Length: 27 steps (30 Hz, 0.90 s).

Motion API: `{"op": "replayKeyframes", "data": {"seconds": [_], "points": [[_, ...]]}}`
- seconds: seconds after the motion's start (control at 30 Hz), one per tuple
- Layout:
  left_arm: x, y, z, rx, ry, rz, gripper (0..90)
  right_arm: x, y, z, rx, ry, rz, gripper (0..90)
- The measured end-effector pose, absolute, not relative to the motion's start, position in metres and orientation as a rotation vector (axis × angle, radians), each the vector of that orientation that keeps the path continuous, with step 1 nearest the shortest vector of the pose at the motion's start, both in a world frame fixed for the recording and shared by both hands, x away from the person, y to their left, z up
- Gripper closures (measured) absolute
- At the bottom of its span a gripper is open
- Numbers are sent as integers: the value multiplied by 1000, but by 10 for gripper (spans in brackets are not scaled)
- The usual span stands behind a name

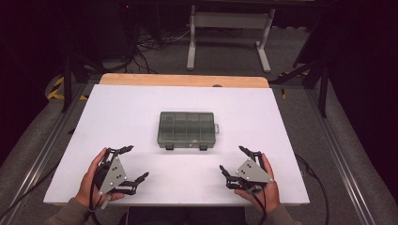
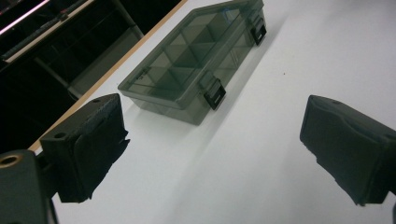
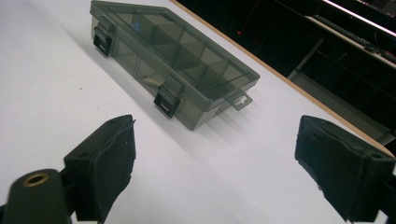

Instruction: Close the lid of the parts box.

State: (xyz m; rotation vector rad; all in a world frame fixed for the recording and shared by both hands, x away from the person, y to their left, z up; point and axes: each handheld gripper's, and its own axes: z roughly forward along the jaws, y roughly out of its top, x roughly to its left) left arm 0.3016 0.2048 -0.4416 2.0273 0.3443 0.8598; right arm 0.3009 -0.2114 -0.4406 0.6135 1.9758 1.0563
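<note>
I am holding both tools at the near edge of the table (image 1: 141,103), so I am judging this as the approach step, with no contact made. The left gripper (image 1: 136,164) is resting near the near-left corner with its jaws spread wide and gripping nothing; the right gripper (image 1: 234,159) is resting near the near-right corner, likewise spread and empty. The compartment box (image 1: 187,130) is lying flat at the middle of the table, well apart from both tools, with its lid down and its two black latches (image 1: 169,146) facing the near edge. Both latches are appearing fastened. I am reading the next move as calling for an advance to those latches, one tool releasing while the other steadies the box by its side wall. Through the smoky lid I am seeing a grid of dividers; most cells are looking empty, and one small pale item (image 3: 150,80) is lying in a near cell, too blurred to identify.
</note>
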Motion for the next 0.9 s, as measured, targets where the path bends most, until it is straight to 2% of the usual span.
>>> {"op": "replayKeyframes", "data": {"seconds": [0.5, 0.9], "points": [[307, 218, -459, 2060, 406, 836, 72, 299, -224, -450, 670, 1973, 1041, 129], [312, 235, -471, 2052, 488, 757, 73, 300, -237, -459, 750, 1977, 1051, 129]]}}
